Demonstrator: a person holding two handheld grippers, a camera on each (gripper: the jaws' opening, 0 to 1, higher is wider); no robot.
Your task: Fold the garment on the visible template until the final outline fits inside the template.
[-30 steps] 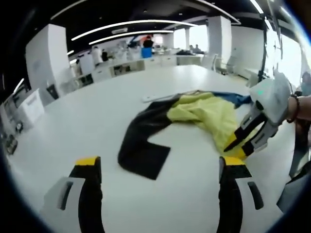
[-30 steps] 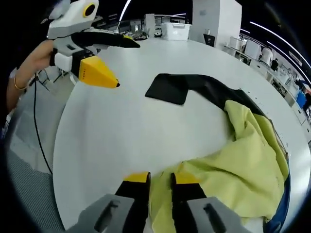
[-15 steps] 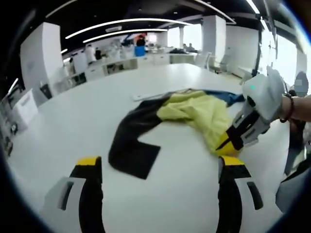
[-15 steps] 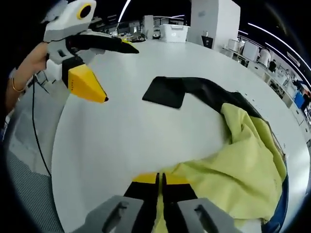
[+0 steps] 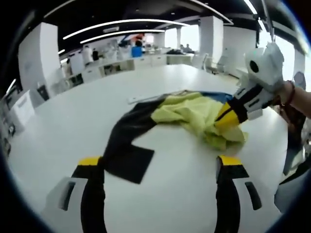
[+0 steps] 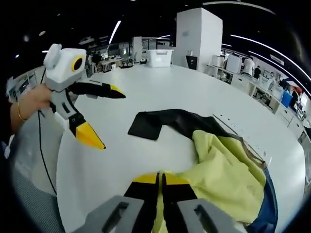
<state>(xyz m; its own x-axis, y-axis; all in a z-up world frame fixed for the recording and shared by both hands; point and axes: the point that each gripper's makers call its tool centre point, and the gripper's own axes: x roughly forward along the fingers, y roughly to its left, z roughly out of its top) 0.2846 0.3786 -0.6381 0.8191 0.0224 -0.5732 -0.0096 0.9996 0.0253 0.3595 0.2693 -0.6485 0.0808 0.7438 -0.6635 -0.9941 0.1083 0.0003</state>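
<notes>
A garment point(image 5: 194, 114) of yellow, black and blue cloth is spread in a crumpled heap on a white round worktop point(image 5: 68, 121). In the left gripper view, its black sleeve point(image 5: 127, 150) is stretched toward 7 o'clock, with the squared cuff lying flat just beyond the left gripper point(image 5: 158, 167), whose jaws are held wide apart above the worktop with nothing between them. The yellow part is bunched at the centre right, and a blue edge is seen behind it toward 1 o'clock. A white strip point(image 5: 141, 98) is laid on the worktop at the garment's far edge.

The right gripper point(image 5: 224, 119) is seen at 3 o'clock in that view, held by a hand point(image 5: 294, 97) with a bracelet, its yellow-tipped jaws clenched on a fold of the yellow cloth, which is lifted slightly there.

In the right gripper view, the right gripper point(image 6: 160, 179) is seen at 6 o'clock with its jaws pressed together on the yellow cloth point(image 6: 221, 179). The black sleeve point(image 6: 165, 121) lies ahead at the centre, and a blue hem point(image 6: 267, 208) is seen at 4 o'clock. The left gripper point(image 6: 99, 116) is seen at 9 o'clock, spread wide above the bare worktop point(image 6: 146, 87), well apart from the garment. Whether a template is marked on the worktop cannot be told.
</notes>
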